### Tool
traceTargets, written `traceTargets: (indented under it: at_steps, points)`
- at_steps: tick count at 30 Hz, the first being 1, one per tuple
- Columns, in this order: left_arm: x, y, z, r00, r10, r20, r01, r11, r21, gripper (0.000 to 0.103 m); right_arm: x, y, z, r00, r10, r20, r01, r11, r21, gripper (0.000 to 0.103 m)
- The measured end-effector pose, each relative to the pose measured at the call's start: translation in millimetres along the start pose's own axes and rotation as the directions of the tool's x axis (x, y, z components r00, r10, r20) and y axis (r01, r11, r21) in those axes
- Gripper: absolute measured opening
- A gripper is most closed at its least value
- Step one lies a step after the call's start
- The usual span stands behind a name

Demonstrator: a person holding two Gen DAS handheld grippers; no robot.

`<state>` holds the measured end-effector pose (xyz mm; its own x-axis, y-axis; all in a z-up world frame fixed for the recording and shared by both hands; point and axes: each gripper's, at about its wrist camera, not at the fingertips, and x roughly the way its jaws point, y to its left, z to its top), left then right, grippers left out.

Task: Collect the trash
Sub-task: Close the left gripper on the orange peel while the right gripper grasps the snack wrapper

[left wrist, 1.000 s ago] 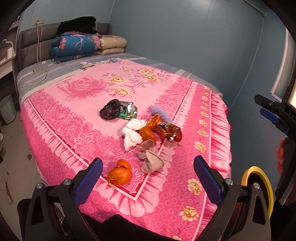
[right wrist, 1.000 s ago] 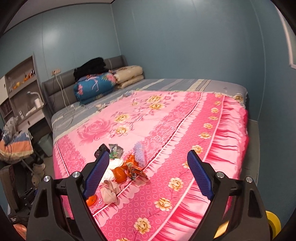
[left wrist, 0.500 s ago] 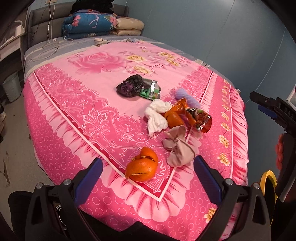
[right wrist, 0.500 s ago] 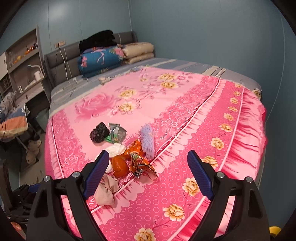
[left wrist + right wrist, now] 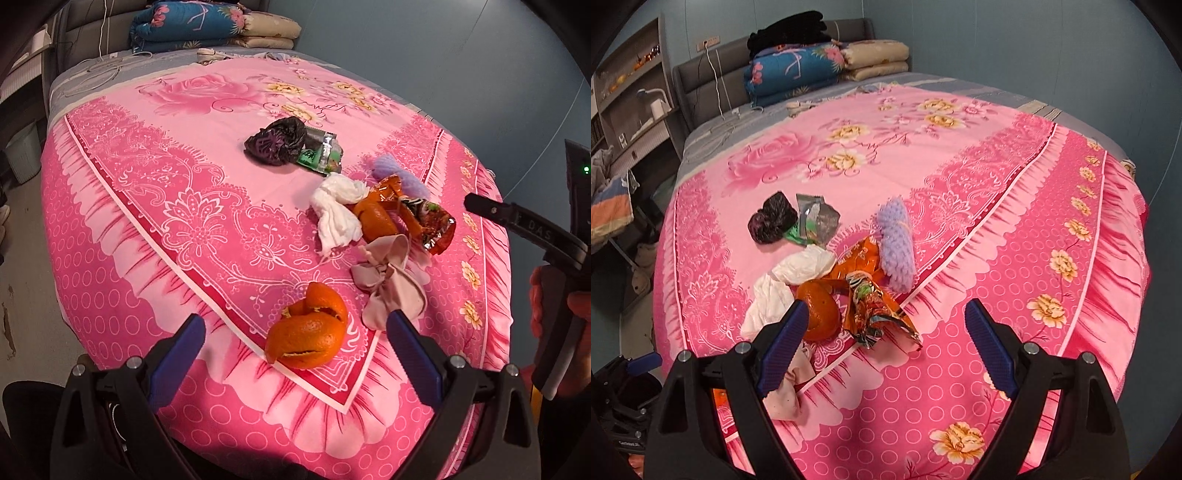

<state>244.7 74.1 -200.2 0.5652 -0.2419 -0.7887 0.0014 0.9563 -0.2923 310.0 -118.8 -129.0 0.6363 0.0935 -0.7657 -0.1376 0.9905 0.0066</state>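
The pink bedspread [image 5: 207, 236] is soft and loose, so jaws pressed too deep could snag cloth along with the trash pile [image 5: 827, 269] lying near the bed's near right corner. Both the left gripper [image 5: 295, 347] and right gripper [image 5: 882, 339] are spread wide and empty; the orange peel [image 5: 308, 332] nearest the left one may crumple or slip, and the foil wrapper [image 5: 875, 314] could slide off.
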Motion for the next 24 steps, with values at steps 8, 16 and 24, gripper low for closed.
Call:
traceTargets:
  at_steps: [8, 16, 24]
  points:
    - [17, 4, 0, 0.999, -0.013, -0.033, 0.012, 1.0, -0.017, 0.095, 43, 5, -3, 0.997, -0.018, -0.073, 0.016, 1.0, -0.022, 0.082]
    - [34, -2, -1, 0.998, -0.017, -0.057, 0.019, 1.0, 0.02, 0.092, 73, 8, -5, 0.993, -0.038, -0.116, 0.033, 0.999, -0.043, 0.072]
    - [47, -10, -2, 0.996, -0.022, -0.085, 0.028, 0.998, 0.06, 0.07, 95, 14, -7, 0.985, -0.055, -0.167, 0.045, 0.997, -0.061, 0.052]
